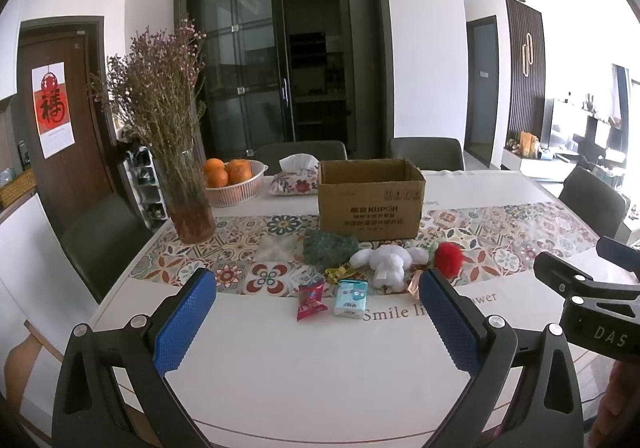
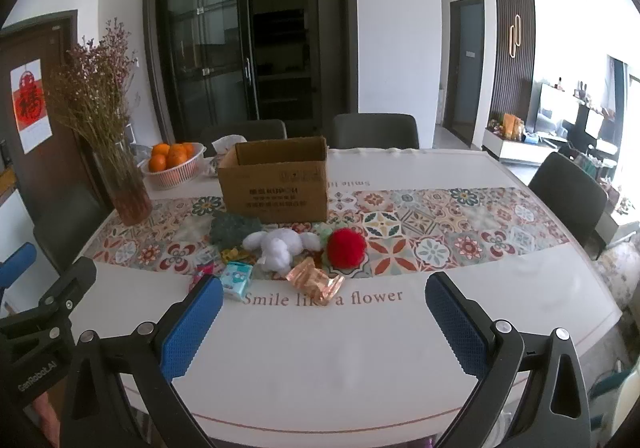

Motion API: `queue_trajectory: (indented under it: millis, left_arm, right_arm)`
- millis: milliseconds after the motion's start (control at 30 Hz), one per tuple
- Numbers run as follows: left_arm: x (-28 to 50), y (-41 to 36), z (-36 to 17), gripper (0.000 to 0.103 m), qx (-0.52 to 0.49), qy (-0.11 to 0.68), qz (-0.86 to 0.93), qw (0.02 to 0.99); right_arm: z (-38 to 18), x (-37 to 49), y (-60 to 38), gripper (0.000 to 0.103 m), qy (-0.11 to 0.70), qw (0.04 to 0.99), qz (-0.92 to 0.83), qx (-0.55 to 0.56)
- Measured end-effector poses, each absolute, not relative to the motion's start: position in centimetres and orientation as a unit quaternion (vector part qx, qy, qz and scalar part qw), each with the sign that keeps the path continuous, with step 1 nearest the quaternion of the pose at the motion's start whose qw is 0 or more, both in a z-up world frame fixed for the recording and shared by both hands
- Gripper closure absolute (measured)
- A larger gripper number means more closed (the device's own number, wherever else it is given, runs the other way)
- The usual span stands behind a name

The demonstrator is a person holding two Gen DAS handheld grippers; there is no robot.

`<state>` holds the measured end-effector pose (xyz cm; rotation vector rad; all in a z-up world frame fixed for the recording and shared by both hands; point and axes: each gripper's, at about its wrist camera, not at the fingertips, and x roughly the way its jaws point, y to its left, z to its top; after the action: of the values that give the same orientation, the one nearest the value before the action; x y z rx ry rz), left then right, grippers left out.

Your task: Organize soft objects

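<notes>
Cardboard box [image 2: 276, 180] interior hidden by its front wall; red packet [image 2: 202, 272] mostly concealed behind a blue finger, lower left

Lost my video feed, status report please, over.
Both hand-held grippers, left and right, open, empty. Soft toys loose before cardboard box. Nothing blocking.

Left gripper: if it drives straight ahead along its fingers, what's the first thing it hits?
Probably the teal tissue pack, with the red snack packet just beside it; both lie nearest, roughly centred ahead of the open left gripper. The white plush and cardboard box sit further back. Height above the table is unclear.
</notes>
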<state>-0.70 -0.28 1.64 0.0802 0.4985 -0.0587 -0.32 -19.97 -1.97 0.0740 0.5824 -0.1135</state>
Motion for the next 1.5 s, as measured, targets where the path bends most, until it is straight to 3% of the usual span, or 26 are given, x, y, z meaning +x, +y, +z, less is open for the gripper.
queue_trajectory:
  millis: [1033,1500]
  left_arm:
    - [0.5,-0.3,0.7,0.0,0.026,0.264,-0.044,0.963]
    - [6.0,-0.4,-2.8,0.0,0.023,0.33,-0.055,0.942]
  right_arm:
    - [-2.5,0.4,-19.8,0.001,0.295,0.953,-0.055,0.041]
    - [-6.0,5.8,-19.7,0.001,0.357,0.932,-0.047,0.043]
